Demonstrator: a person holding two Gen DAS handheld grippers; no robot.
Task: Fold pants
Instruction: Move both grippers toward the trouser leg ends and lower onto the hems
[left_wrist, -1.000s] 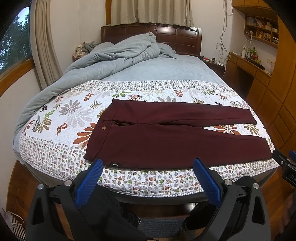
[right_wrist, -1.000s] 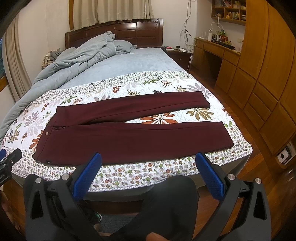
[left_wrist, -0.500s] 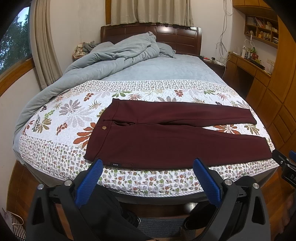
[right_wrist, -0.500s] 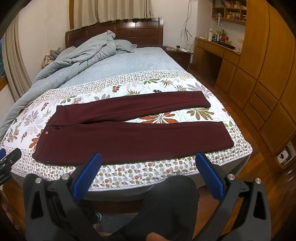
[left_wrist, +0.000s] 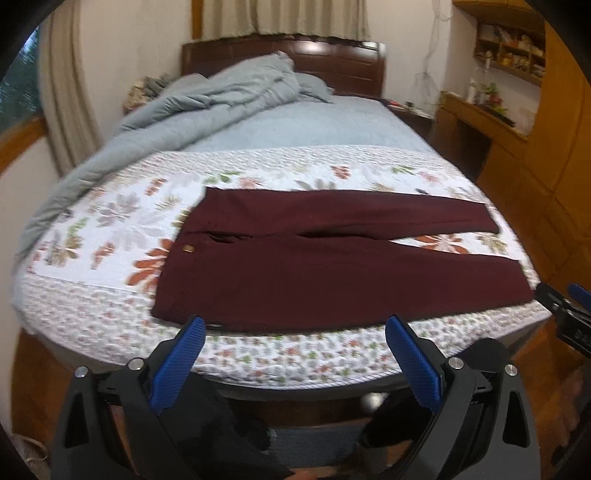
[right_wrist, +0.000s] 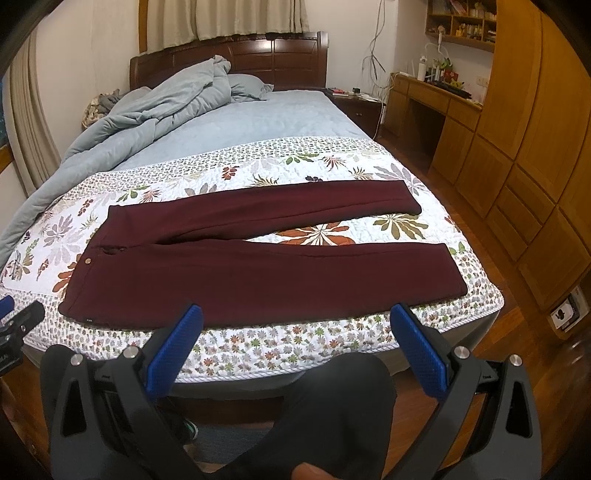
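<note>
Dark maroon pants lie flat across the foot of the bed, waistband to the left, both legs stretched right and spread apart. They also show in the right wrist view. My left gripper is open and empty, just short of the near bed edge, below the waist end. My right gripper is open and empty, short of the bed edge below the near leg. The right gripper's tip shows at the left wrist view's right edge.
The pants rest on a floral quilt over a bed with a grey-blue duvet bunched at the headboard. Wooden cabinets and a desk stand to the right. The person's dark-trousered legs are below the grippers.
The left wrist view has shifted and blurred: the left gripper has moved slightly towards the bed. The right gripper has edged a little closer. The pants have not moved.
</note>
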